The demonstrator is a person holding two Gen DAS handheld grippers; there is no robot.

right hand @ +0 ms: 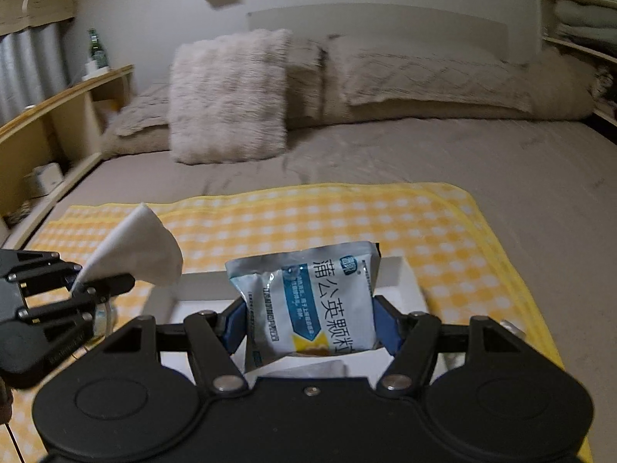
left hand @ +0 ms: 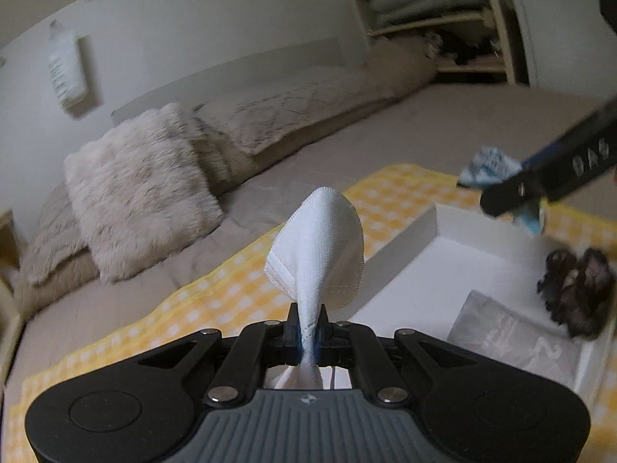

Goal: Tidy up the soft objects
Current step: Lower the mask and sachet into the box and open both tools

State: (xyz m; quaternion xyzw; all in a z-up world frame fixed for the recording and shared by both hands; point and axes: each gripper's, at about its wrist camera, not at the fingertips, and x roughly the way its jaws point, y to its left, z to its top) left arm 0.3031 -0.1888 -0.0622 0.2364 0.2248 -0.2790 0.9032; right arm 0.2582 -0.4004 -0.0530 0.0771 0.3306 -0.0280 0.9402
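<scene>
My left gripper (left hand: 308,324) is shut on a white face mask (left hand: 320,247) and holds it up above the yellow checked cloth (left hand: 216,301). The mask also shows in the right wrist view (right hand: 135,249), left of the white box (right hand: 401,274). My right gripper (right hand: 310,320) is shut on a blue and white sachet (right hand: 312,301) and holds it over the box. In the left wrist view the sachet (left hand: 488,169) hangs above the box (left hand: 432,254), which holds a black lace item (left hand: 578,293) and a grey packet (left hand: 513,332).
The cloth lies on a bed with a grey-brown sheet (right hand: 424,154). A fluffy cushion (right hand: 231,96) and pillows (right hand: 424,77) lie at the head. Wooden shelves (right hand: 58,123) stand on the left and open shelves (left hand: 435,11) with folded bedding on the right.
</scene>
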